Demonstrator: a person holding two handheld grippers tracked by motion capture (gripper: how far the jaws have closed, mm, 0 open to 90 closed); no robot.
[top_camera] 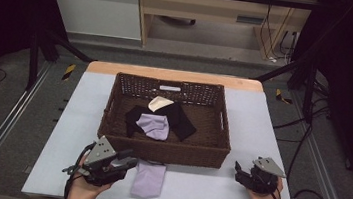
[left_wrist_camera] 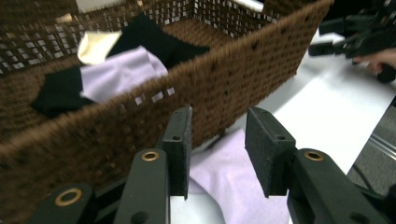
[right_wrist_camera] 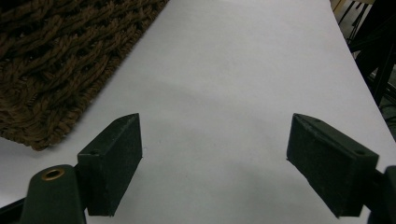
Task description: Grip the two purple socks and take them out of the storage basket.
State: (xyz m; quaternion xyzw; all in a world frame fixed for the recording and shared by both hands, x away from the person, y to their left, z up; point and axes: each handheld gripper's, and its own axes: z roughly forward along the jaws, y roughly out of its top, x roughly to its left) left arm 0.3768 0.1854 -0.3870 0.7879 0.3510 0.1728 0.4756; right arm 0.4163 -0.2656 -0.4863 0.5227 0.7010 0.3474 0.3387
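Grey floor and dark curtain frames surround a pale table (top_camera: 71, 118) that carries a brown wicker basket (top_camera: 211, 156) in the middle of the high view. Inside the basket lie a lilac cloth (top_camera: 154, 125), black cloths (top_camera: 182, 120) and a cream one (top_camera: 160, 103), loosely heaped, apparently sorted there.

Just below the basket's near wall, lower centre of the frame, a second lilac cloth (top_camera: 148, 181) lies flat on the table. The left gripper (top_camera: 127, 163) hangs just left of it; in its own view the jaws stand partly apart above that cloth (left_wrist_camera: 238, 182) with nothing between the pads, so the cloth looks released, or not yet gripped.

At the lower right the right gripper (top_camera: 239, 173) waits over bare table, jaws wide and empty, clear of the work.
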